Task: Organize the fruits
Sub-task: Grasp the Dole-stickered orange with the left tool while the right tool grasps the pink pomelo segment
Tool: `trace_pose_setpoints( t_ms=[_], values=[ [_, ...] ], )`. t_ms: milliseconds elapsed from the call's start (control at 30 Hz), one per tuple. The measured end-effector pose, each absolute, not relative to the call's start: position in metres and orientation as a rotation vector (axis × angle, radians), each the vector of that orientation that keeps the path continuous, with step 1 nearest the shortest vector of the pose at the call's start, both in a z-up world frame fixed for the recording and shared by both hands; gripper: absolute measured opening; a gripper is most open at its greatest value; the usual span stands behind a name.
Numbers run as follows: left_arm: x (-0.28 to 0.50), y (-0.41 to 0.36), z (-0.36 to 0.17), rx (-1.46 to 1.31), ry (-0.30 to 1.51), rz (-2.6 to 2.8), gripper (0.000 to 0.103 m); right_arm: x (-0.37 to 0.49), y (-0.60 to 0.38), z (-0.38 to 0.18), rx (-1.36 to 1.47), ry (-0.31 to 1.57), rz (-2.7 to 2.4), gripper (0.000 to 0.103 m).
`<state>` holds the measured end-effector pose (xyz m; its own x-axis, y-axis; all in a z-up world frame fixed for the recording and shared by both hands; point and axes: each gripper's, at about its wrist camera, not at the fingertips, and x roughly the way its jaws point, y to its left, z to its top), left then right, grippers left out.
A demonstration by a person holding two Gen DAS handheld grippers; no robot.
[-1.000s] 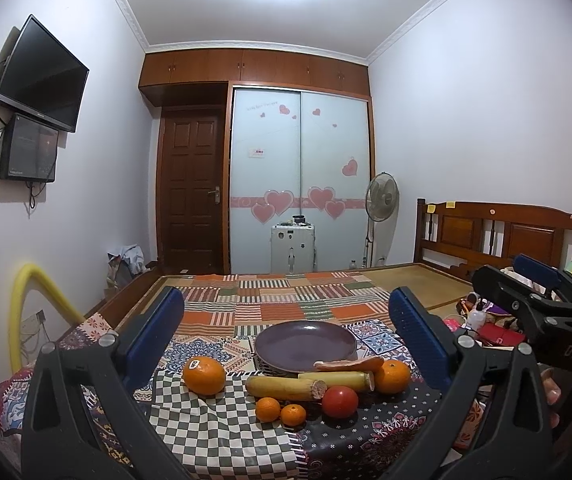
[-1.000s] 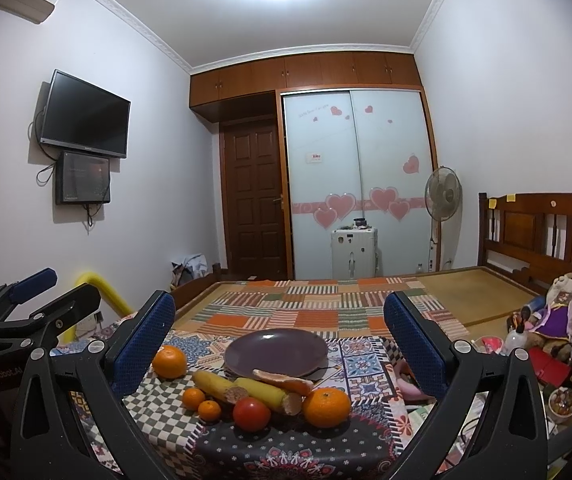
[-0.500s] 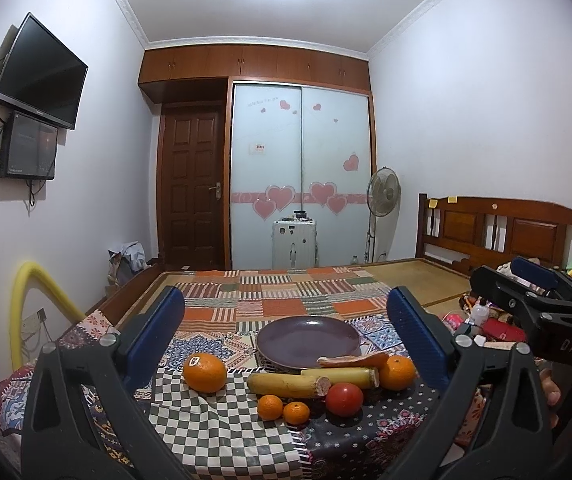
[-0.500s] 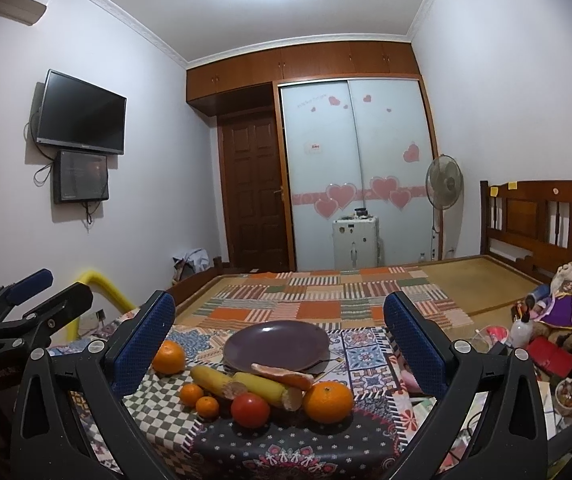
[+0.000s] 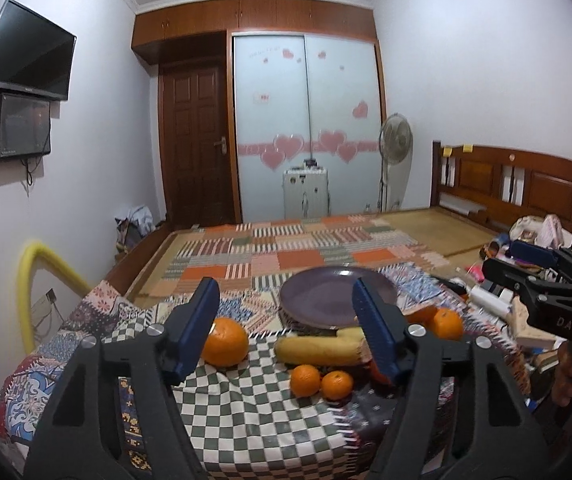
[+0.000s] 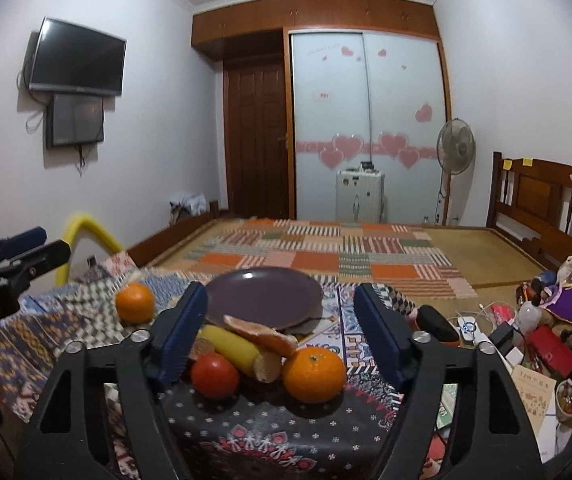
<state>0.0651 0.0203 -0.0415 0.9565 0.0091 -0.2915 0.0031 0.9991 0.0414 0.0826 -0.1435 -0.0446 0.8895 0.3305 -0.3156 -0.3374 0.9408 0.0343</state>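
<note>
A table with a patchwork cloth (image 5: 246,408) stands at the foot of a bed (image 6: 326,248) in a bedroom. On the left wall hangs a TV (image 6: 76,62). Further right are a brown door (image 6: 256,144), a wardrobe with pink hearts (image 6: 366,120), and a fan (image 6: 456,148).

On the cloth, from the left, sits a big orange (image 5: 224,342). Next come two small oranges (image 5: 305,380), side by side and touching. Behind them lies a banana (image 5: 318,350), close to the near edge of a purple plate (image 6: 264,298). A piece of peel (image 6: 262,334) rests across the banana. A red tomato (image 6: 215,374) sits in front of it, and another big orange (image 6: 313,374) is at the right. Clutter (image 6: 542,336) fills the floor past the table's right side.

The left gripper (image 5: 286,328) hangs above the fruit with its jaws wide apart, holding nothing. The right gripper (image 6: 280,330) is the same: jaws wide apart, touching nothing, with the tomato, banana and orange seen between them.
</note>
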Motion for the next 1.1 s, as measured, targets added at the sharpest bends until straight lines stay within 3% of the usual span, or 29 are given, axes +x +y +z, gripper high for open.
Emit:
trace_pose_setpoints(
  t_ms=[200, 700, 933, 1100],
  values=[
    [0.096, 0.042, -0.059, 0.025, 0.386, 0.019, 0.065, 0.108, -0.141, -0.058, -0.051, 0.389, 0.367, 0.052],
    [0.172, 0.083, -0.103, 0.012, 0.608, 0.059, 0.067, 0.166, -0.127, -0.088, -0.101, 0.563, 0.48, 0.052],
    [0.193, 0.085, -0.121, 0.041, 0.656, 0.069, 0.077, 0.177, -0.12, -0.098, -0.112, 0.617, 0.533, 0.057],
    [0.204, 0.085, -0.129, 0.067, 0.663, 0.082, 0.079, 0.185, -0.113, -0.104, -0.125, 0.653, 0.541, 0.057]
  ],
)
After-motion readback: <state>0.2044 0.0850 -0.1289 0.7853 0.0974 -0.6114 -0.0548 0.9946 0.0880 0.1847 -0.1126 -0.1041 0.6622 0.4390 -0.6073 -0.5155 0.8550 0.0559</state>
